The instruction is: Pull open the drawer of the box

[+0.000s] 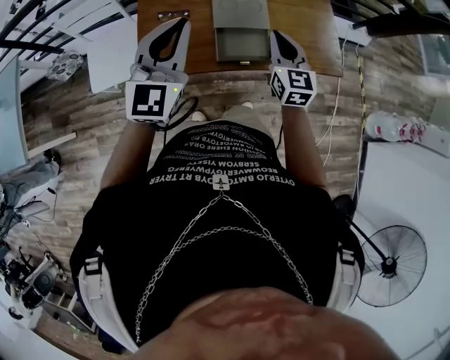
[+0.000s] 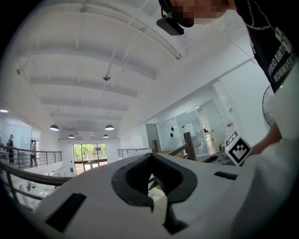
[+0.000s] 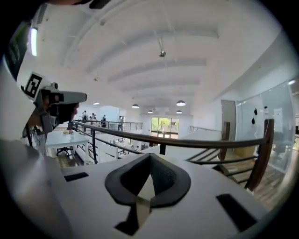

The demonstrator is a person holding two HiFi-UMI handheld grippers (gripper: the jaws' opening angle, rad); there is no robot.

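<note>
We look steeply down past a black shirt to a wooden table [image 1: 200,53], where the grey box [image 1: 241,14] sits at the middle of the near edge. Its darker front part faces us, and we cannot tell how far the drawer stands out. Our left gripper [image 1: 182,24] hangs over the table just left of the box, apart from it. Its jaws are closed tip to tip with nothing between them. Our right gripper [image 1: 275,35] hangs just right of the box, level with its front. Its jaws are pressed fully together and hold nothing. Both grippers point roughly level, out across a bright hall with a dark railing [image 3: 187,141] and ceiling lamps. A floor fan [image 1: 390,264] stands well off to our right.
</note>
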